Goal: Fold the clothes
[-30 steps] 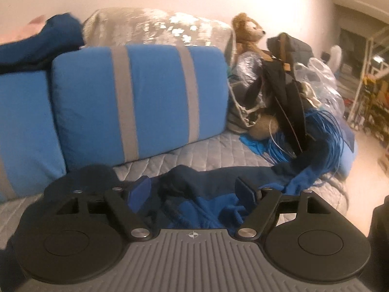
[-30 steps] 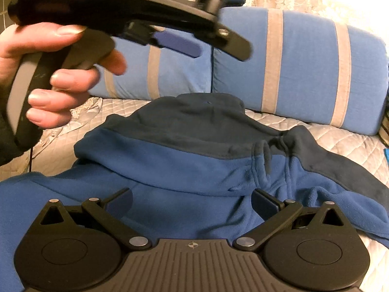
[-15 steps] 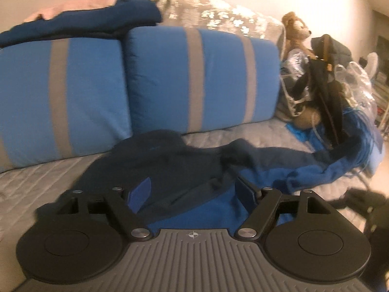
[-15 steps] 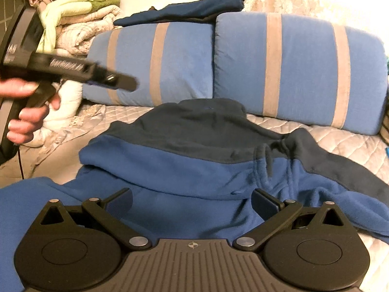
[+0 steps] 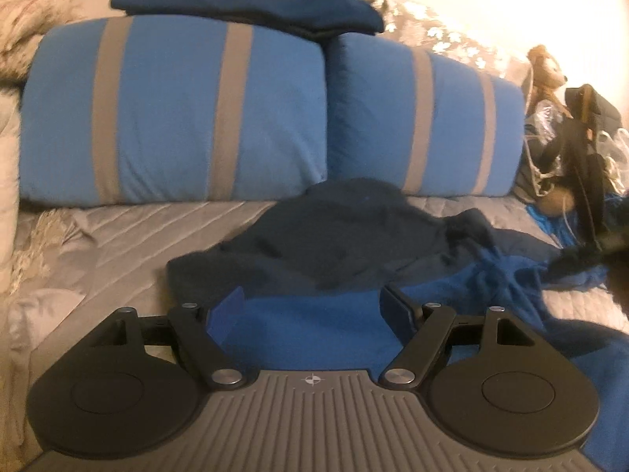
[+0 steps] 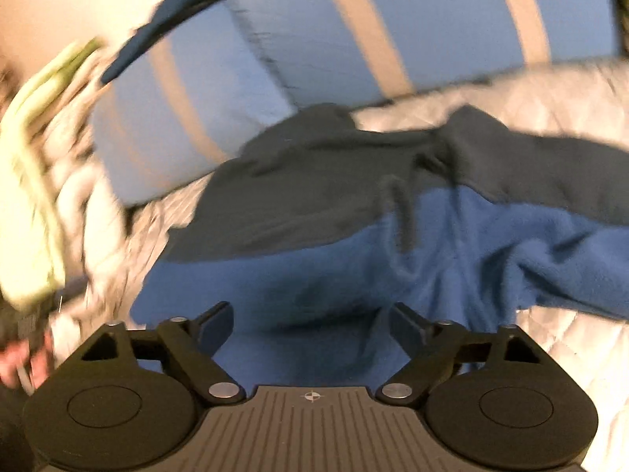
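L. claw (image 5: 312, 308) released, fingers spread wide, nothing between them; it hangs low over the blue part of a two-tone fleece jacket (image 5: 354, 244) w/ dark navy upper section. Jacket lies crumpled on the grey quilted bed cover (image 5: 129, 232), collar end toward two blue pillows w/ grey stripes (image 5: 173, 118) propped along the back; one sleeve trails off to the right. Folded navy garment (image 5: 251, 11) sits on top of the pillows. Teddy bear (image 5: 544, 67) and a heap of bags & straps at far right of the bed. R. claw (image 6: 310, 324) likewise released, empty, just above the blue lower body of the same jacket (image 6: 354, 267); this view is heavily motion-blurred & tilted. Stack of pale towels/blankets (image 6: 35, 165) at left edge in the r. view; part of a hand (image 6: 21, 362) visible low left, detail too smeared to tell more.
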Available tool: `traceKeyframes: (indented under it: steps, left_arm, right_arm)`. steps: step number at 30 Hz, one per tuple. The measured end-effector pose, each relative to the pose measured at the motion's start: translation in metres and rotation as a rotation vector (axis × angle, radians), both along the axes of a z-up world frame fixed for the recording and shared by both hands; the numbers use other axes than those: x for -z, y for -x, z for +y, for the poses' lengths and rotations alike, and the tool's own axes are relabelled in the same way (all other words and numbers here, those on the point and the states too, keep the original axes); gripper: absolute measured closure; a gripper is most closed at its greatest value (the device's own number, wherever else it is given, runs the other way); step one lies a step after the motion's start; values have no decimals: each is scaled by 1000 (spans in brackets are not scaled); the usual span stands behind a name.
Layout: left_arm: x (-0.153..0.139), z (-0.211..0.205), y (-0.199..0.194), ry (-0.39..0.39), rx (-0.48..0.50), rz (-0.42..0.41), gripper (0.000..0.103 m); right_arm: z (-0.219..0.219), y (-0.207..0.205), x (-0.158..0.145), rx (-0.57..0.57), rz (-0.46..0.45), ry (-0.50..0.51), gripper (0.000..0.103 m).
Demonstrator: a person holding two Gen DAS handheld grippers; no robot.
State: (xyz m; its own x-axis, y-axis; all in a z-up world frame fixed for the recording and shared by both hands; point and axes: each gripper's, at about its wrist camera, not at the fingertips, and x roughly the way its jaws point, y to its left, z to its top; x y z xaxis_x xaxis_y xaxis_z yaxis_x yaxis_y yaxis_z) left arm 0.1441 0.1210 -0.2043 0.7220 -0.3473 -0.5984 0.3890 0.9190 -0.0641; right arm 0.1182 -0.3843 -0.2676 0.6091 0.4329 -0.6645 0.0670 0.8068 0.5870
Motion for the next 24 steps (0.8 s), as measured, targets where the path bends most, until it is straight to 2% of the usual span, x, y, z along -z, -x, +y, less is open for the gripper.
traceKeyframes:
  steps: [4, 9, 12, 16, 21, 24]
  left_arm:
    - [4, 15, 3, -11, -21, -3, 27]
    - [-2, 27, 3, -22, -57, -10, 27]
    - [2, 29, 1, -59, -72, -4, 27]
    - [18, 32, -1, -81, -76, 5, 27]
    - [39, 36, 10, -53, -137, -78, 27]
    - [53, 34, 16, -64, -139, -87, 27]
  right_arm:
    - [-17, -24, 25, 63, 84, 19, 16]
    - [-23, -37, 40, 59, 121, 28, 16]
    - [-28, -41, 50, 80, 145, 30, 16]
    - [-31, -44, 58, 86, 152, 11, 16]
    - [-29, -49, 61, 85, 142, -8, 17]
    - [-28, -49, 59, 99, 128, -36, 23]
